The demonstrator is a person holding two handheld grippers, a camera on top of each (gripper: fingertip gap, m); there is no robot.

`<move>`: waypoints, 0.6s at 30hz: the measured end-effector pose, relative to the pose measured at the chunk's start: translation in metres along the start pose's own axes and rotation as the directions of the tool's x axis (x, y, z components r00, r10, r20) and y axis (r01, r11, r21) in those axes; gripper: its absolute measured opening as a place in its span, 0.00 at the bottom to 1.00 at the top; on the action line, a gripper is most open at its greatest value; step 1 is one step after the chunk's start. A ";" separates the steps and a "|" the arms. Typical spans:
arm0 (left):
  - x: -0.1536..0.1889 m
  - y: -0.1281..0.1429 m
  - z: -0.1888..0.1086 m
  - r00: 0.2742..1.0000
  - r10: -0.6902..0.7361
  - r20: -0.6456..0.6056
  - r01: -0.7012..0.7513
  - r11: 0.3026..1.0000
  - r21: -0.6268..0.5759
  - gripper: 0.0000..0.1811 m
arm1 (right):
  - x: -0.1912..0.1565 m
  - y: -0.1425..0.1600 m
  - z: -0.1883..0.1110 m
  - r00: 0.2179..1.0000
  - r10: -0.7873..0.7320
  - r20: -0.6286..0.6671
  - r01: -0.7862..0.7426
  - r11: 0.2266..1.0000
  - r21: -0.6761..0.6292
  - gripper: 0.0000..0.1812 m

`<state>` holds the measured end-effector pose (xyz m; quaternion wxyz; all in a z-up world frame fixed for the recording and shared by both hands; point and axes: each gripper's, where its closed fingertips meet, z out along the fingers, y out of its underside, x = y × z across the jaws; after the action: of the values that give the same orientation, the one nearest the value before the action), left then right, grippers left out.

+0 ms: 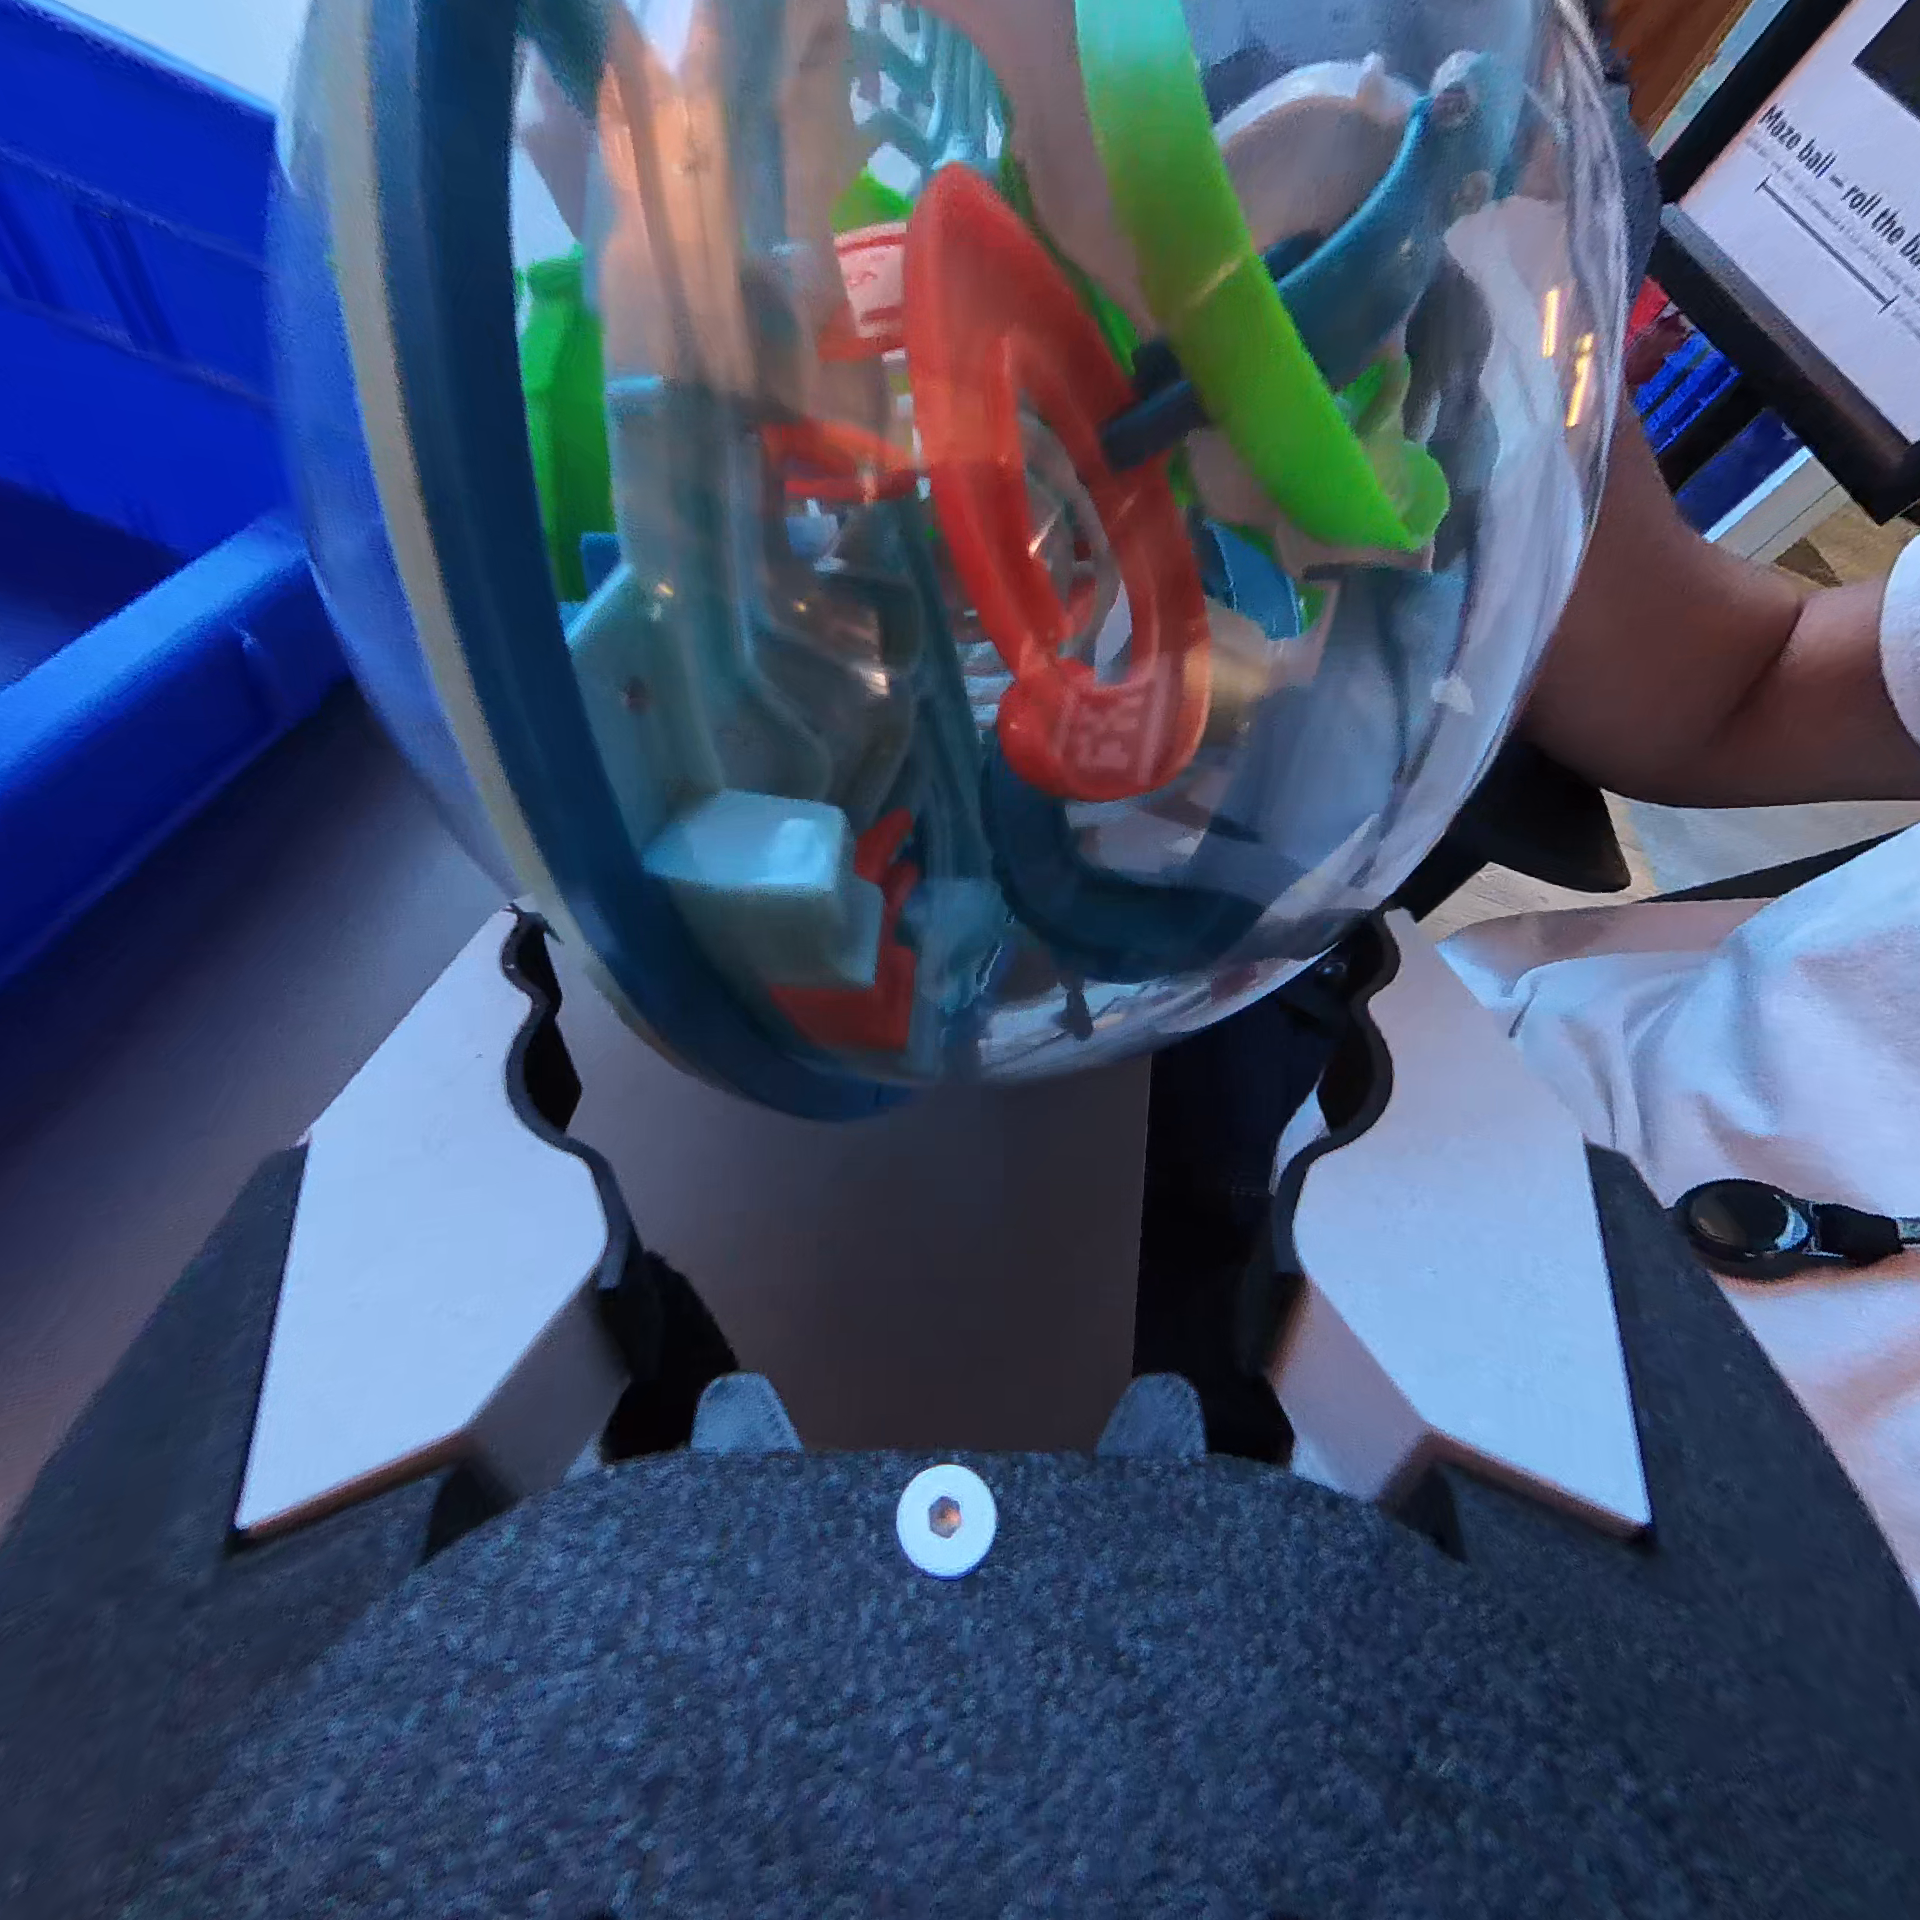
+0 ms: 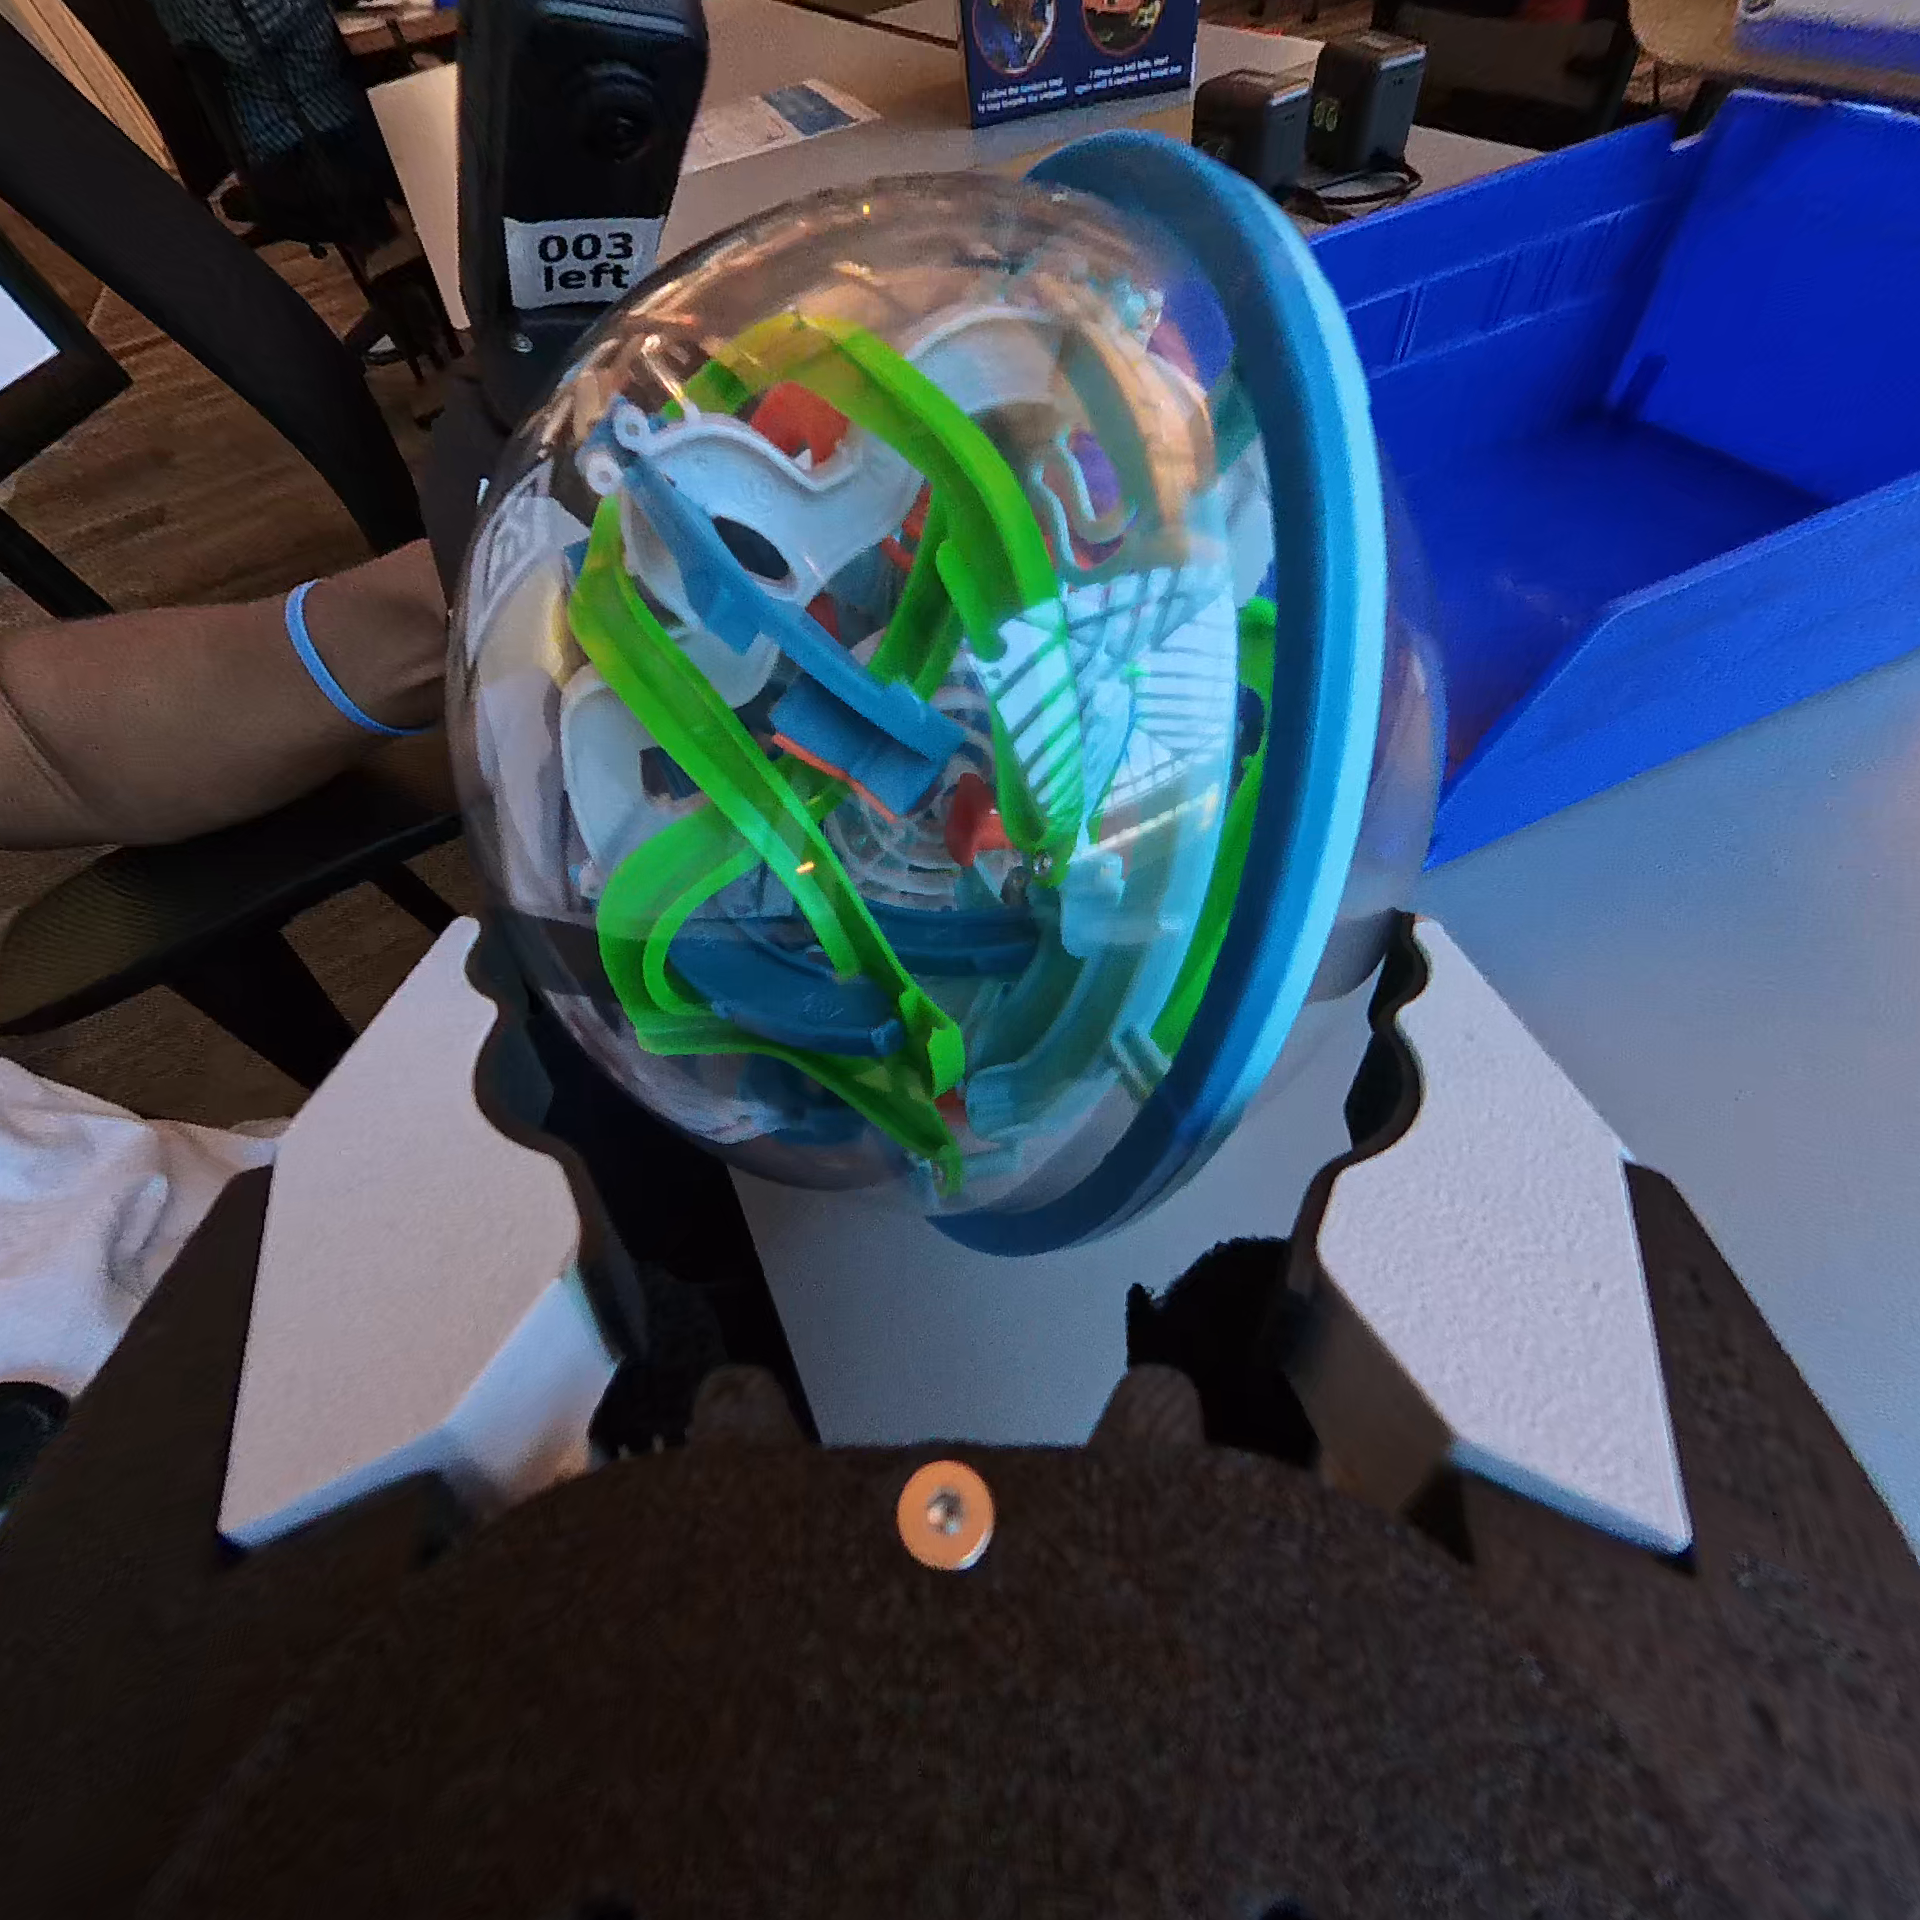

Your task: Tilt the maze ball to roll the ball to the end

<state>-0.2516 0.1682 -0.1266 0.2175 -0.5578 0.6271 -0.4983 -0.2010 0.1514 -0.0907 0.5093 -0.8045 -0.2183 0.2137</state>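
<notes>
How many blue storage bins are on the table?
1: a blue bin beside the maze ball, also at the left wrist view's left edge. Others may be hidden.

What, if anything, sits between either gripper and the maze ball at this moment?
Nothing visible does. The maze ball already sits between the fingertips of the right gripper and of the left gripper, raised above the table. The blue bin stands off to one side, apart from both.

A grey table [image 2: 1662, 1039] lies under the claw; a blue bin [image 2: 1714, 499] sits just right; wood-look floor [image 2: 187, 499] and a black chair [image 2: 208, 312] lie left.
</notes>
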 end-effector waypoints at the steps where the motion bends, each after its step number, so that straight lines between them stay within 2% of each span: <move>1: 0.000 -0.001 -0.001 1.000 -0.001 0.003 0.001 1.000 0.005 0.80 | 0.000 0.001 0.000 1.000 0.010 0.004 -0.010 1.000 0.003 0.85; 10: 0.007 -0.007 -0.002 0.997 -0.058 -0.046 0.060 0.997 0.042 0.80 | -0.004 -0.006 -0.005 0.997 0.071 -0.003 -0.071 0.997 -0.018 0.85; 18: 0.007 -0.012 -0.002 0.998 0.041 0.044 -0.043 0.998 0.047 0.80 | -0.004 -0.008 -0.008 0.999 -0.034 0.004 0.034 0.999 0.037 0.87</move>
<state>-0.2494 0.1644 -0.1129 0.2547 -0.5499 0.6216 -0.4963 -0.2004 0.1460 -0.0800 0.5273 -0.7906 -0.2290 0.2109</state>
